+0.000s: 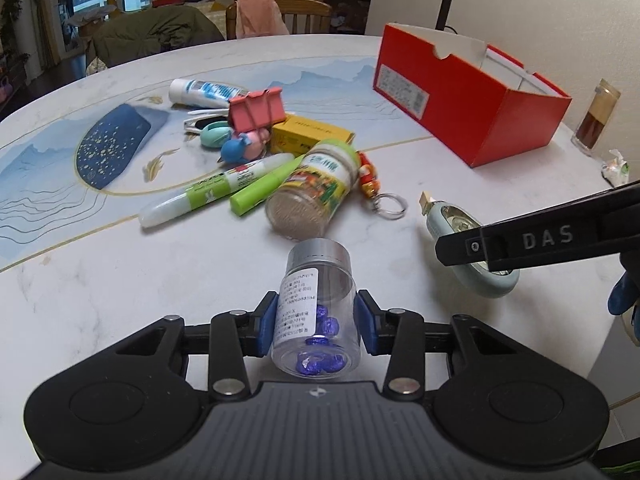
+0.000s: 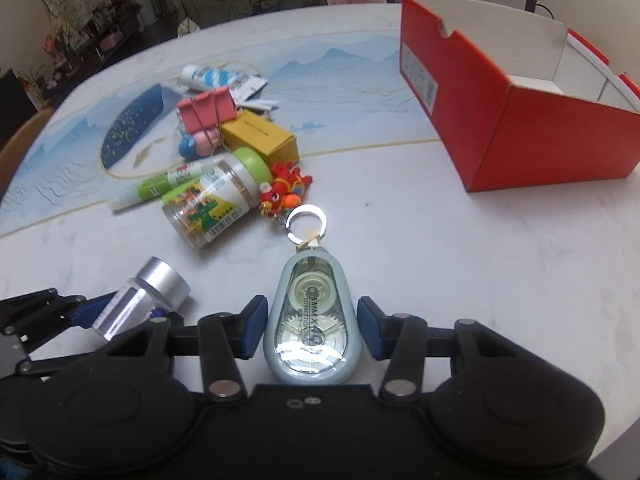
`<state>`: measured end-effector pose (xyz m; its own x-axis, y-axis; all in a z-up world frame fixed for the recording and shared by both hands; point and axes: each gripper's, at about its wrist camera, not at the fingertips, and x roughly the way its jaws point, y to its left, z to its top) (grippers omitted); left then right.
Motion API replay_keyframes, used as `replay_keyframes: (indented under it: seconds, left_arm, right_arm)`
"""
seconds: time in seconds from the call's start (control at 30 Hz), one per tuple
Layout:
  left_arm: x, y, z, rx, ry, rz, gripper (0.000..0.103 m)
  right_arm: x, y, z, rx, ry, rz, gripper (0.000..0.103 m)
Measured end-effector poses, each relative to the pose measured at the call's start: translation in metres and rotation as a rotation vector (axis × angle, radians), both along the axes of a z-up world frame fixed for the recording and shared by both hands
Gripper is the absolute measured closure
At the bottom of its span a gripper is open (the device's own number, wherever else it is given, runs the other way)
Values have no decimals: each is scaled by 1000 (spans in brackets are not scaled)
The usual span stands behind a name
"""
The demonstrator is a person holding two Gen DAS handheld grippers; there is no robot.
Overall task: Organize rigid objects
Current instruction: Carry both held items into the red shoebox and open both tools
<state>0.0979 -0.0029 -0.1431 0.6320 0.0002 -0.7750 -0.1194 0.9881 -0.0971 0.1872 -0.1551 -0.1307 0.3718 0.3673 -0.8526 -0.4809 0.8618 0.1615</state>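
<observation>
The left gripper (image 1: 316, 322) is clenched on a clear jar (image 1: 316, 312): both blue pads (image 1: 267, 326) press its sides. The jar lies on its side on the bench (image 1: 160, 280), silver cap pointing away, with purple foil-wrapped pieces gathered at its near end and a white printed label too small to read.

The right gripper (image 2: 311, 330) brackets a pale blue correction tape (image 2: 310, 320); the left pad touches its casing, while the right pad (image 2: 370, 330) shows a thin gap, so a full grasp cannot be confirmed. The dispenser lies flat, its tip pointing away, gears visible through the clear window, printed "5MM" and "CORRECTION". In the left wrist view the right gripper's finger reads "DAS".

Just beyond the tape's tip lies a red dragon keychain (image 2: 286, 192), its ring near the tip. Left of it a green-lidded jar (image 2: 212, 200) with a colourful label lies on its side, beside a green-and-white glue pen (image 2: 160, 186). Farther off sit a yellow box (image 2: 260, 140), a pink binder clip (image 2: 206, 114), a small figurine (image 2: 196, 145) and a white-and-blue tube (image 2: 208, 76). At far right stands an open red box (image 2: 520, 120) with a white label.
</observation>
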Motion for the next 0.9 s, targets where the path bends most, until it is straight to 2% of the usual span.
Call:
replay_keyframes:
  seconds: [0.27, 0.47, 0.6, 0.9]
  left_arm:
    - [11, -14, 33, -20, -23, 23, 63]
    - [33, -30, 60, -42, -50, 39, 63]
    - [55, -44, 76, -52, -74, 38, 63]
    - [121, -83, 103, 0, -128, 7, 63]
  right_arm:
    - [7, -28, 27, 65, -3, 33, 55]
    - [25, -50, 50, 97, -36, 57, 55]
    - [47, -67, 66, 122, -50, 66, 55]
    - [115, -102, 90, 151, -113, 52, 55]
